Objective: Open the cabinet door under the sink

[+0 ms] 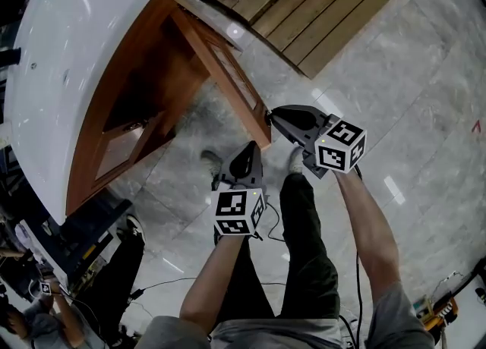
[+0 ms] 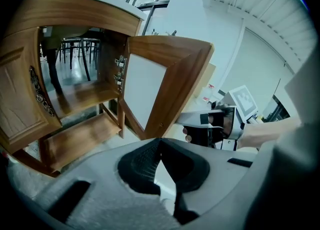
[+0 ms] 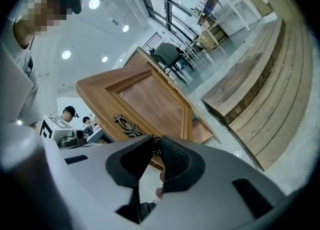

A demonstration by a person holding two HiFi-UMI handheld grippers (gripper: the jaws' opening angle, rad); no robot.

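Grey marble floor [image 1: 364, 74] spreads beneath the white sink [image 1: 68, 59] and its wooden cabinet [image 1: 144, 74], whose door [image 1: 228, 74] already stands swung wide, so the opening looks essentially done. The right gripper [image 1: 272, 116] is clamped on the door's small knob [image 3: 156, 145]. The left gripper [image 1: 247, 150] hangs nearby, jaws together on nothing.

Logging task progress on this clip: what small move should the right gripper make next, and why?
Probably open its jaws and back the right gripper away. The cabinet door already stands swung wide, with the shelf inside exposed, while this gripper is closed on the door handle. The left gripper is shut and empty, so nothing else seems pending.
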